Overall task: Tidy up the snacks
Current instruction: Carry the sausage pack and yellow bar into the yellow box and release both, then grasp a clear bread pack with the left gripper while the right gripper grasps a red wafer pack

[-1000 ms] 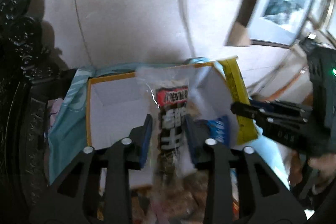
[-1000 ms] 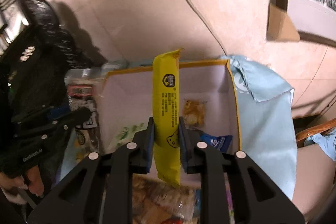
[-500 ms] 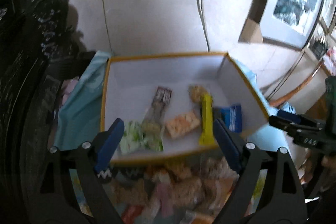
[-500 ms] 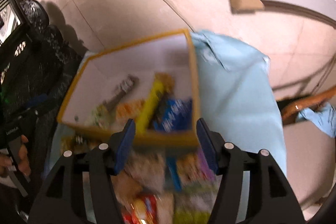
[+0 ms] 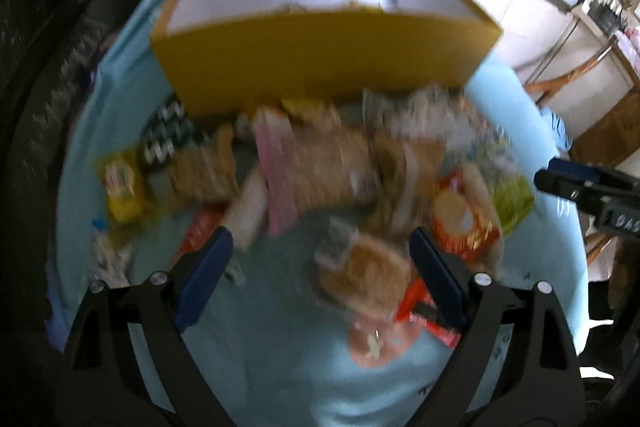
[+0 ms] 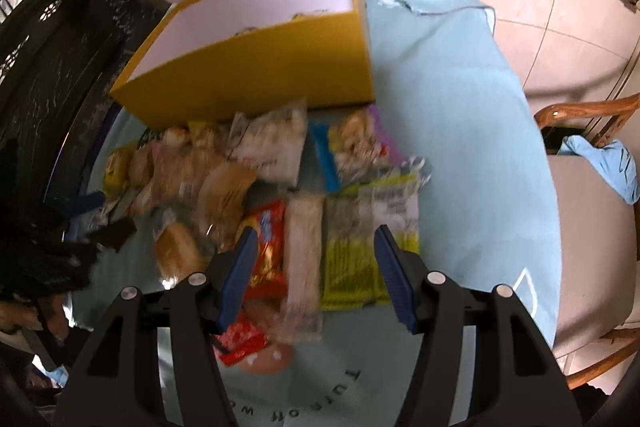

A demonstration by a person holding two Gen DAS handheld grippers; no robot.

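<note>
A yellow box (image 5: 320,55) with a white inside stands at the far side of a light blue cloth (image 5: 304,379); it also shows in the right wrist view (image 6: 256,75). A heap of loose snack packets (image 5: 320,171) lies in front of it. My left gripper (image 5: 320,267) is open and empty, above a bread-like packet (image 5: 368,275). My right gripper (image 6: 316,259) is open and empty, over a pale packet (image 6: 304,251), between a red packet (image 6: 268,251) and a green packet (image 6: 360,247). The view is blurred.
Dark carved furniture (image 6: 52,59) stands to the left. A wooden chair (image 6: 588,195) with a blue cloth stands to the right. The right gripper's body (image 5: 592,191) shows at the right edge of the left wrist view. A tiled wall is behind the box.
Both grippers let go of their snacks into the box, opened wide, and drew back and down over the heap of packets in front of the box.
</note>
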